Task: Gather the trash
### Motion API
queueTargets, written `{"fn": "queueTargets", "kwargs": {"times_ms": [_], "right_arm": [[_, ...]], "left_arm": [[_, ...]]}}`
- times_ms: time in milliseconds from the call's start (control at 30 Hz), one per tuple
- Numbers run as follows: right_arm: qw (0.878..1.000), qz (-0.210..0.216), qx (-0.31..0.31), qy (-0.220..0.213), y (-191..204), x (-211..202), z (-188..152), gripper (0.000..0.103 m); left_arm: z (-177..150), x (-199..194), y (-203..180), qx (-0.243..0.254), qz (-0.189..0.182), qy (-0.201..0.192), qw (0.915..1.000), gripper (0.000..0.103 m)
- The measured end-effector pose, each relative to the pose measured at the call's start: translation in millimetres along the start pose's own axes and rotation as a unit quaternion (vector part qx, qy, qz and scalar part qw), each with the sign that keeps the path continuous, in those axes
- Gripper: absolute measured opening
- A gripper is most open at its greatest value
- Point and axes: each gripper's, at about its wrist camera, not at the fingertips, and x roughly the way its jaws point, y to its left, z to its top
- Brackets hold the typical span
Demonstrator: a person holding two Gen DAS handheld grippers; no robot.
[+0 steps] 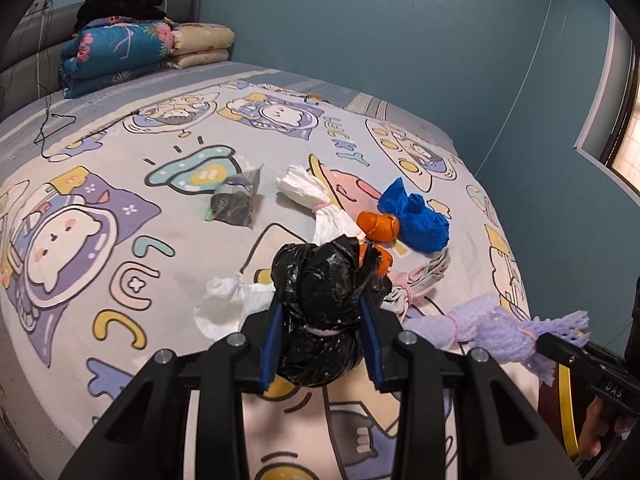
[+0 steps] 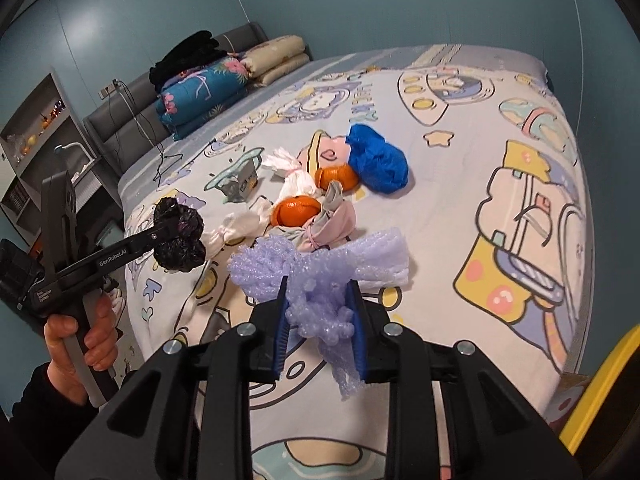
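the left gripper (image 1: 325, 334) is clamped on a crinkled black plastic bag bundle (image 1: 324, 304), lifted clear of the bed with the cartoon-print sheet (image 1: 120, 264). the right gripper (image 2: 320, 326) pinches a pale purple foam-net wrapper (image 2: 320, 276), also off the sheet. a hand (image 2: 76, 344) holds the left gripper's handle. left lying mid-bed, close together: a blue plastic bag wad (image 2: 378, 160), two orange peel pieces (image 2: 296, 210), a white tissue twist tied with a pink band (image 1: 308, 196), a grey foil packet (image 1: 236, 200) and a pinkish-grey cloth bundle (image 2: 332, 220). folded quilts (image 1: 116, 56) sit by the headboard.
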Motion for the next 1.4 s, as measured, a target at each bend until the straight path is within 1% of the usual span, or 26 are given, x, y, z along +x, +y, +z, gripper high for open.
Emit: {"fn": "queueTargets", "kwargs": {"times_ms": [233,433,733,867,967,1400], "right_arm": [[1.0,0.002,-0.008,-0.028,5.2,-32.8,1.1,0.025],[0.998,0.002,-0.014,-0.064,6.8,-67.7,5.5,0.025],[0.996,0.0,-0.01,-0.086,-0.6,-93.7,6.4,0.025],[0.996,0.0,-0.007,-0.094,-5.7,-102.6,6.4,0.025],[0.995,-0.001,-0.006,-0.098,-7.7,-108.4,5.0,0.025],[0.991,-0.014,-0.002,-0.13,-21.7,-140.2,3.4,0.025]], "left_arm": [[4.3,-31.5,-1.8,-0.008,-0.002,-0.026,0.9996,0.032],[10.2,-54.2,-5.9,-0.011,-0.001,-0.043,0.999,0.032],[22.4,-77.6,-20.8,0.003,-0.002,-0.062,0.998,0.032],[25.3,-83.9,-28.0,0.0,-0.017,-0.063,0.9979,0.032],[28.3,-86.4,-33.6,-0.005,-0.036,-0.061,0.9975,0.032],[35.4,-100.0,-76.0,0.022,-0.061,-0.068,0.9956,0.032]]}}
